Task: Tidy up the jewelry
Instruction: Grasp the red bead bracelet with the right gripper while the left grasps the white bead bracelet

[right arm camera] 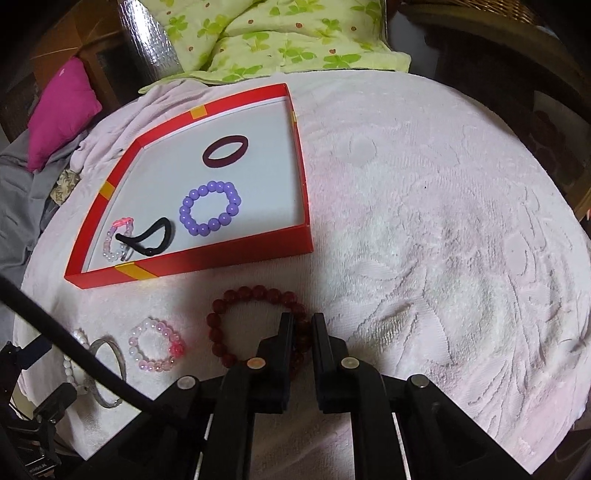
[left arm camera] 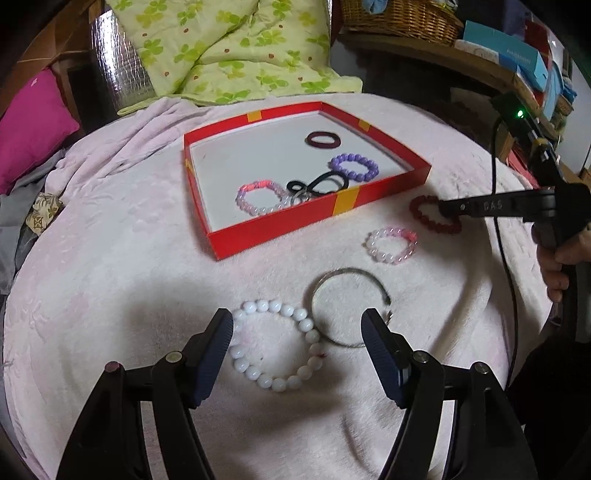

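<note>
My left gripper (left arm camera: 297,325) hovers open over a white bead bracelet (left arm camera: 263,305) on the pink blanket, one finger on each side of it and neither touching. A silver bangle (left arm camera: 347,273) overlaps the bracelet's right side. My right gripper (right arm camera: 302,323) is shut on the near side of a dark red bead bracelet (right arm camera: 255,292), which still lies on the blanket. The left wrist view shows its tip (left arm camera: 443,208) on the same bracelet (left arm camera: 419,206). A pink bead bracelet (right arm camera: 176,349) lies to its left. The red box (right arm camera: 207,258) holds other pieces.
Inside the red box (left arm camera: 280,236) lie a maroon hair tie (left arm camera: 322,147), a purple bead bracelet (left arm camera: 354,158), a black hair tie (left arm camera: 325,181) and a pink-clear bracelet (left arm camera: 255,186). Green quilt (left arm camera: 221,48), magenta pillow (left arm camera: 33,122) and wicker basket (left arm camera: 399,18) lie behind. A black cable (right arm camera: 74,343) crosses left.
</note>
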`<state>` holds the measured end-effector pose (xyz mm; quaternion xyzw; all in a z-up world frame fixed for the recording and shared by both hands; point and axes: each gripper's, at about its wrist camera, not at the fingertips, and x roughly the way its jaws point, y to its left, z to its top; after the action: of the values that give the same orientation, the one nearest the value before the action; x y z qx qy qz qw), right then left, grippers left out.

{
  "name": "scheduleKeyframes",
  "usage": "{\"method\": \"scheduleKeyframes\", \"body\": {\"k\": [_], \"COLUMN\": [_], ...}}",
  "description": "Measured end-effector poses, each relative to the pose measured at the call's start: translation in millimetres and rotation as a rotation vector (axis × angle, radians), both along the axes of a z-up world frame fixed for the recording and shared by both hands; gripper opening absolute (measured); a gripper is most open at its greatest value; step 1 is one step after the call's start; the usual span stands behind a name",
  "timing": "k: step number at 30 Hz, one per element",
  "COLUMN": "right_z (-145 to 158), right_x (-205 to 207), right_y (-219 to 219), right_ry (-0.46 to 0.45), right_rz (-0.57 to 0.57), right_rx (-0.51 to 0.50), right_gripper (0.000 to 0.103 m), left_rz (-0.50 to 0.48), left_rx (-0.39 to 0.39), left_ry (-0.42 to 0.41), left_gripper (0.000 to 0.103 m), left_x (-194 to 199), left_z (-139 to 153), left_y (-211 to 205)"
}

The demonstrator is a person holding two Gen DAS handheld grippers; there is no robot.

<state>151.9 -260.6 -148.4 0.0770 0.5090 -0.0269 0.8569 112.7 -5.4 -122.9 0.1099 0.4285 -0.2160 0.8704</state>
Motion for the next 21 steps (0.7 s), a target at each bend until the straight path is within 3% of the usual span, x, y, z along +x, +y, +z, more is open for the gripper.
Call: {"method": "scheduleKeyframes", "body": {"k": [13,21], "right_z": [-1,-2], "right_x": [1,1], "right_y": [-1,-1], "right_ry": [0.010,0.005], "right_rz": [-0.008,-0.009], "right_rx": [0.014,0.015], "right_gripper": [0.011,0.011], "left_rz": [0.113,0.119], "left_rx": [0.017,0.046], "left_ry": [0.058,0.108], "left_gripper": [0.073,0.070], "left_x": [11,20], "left_z": [-13,-29], "left_y": [44,35]}}
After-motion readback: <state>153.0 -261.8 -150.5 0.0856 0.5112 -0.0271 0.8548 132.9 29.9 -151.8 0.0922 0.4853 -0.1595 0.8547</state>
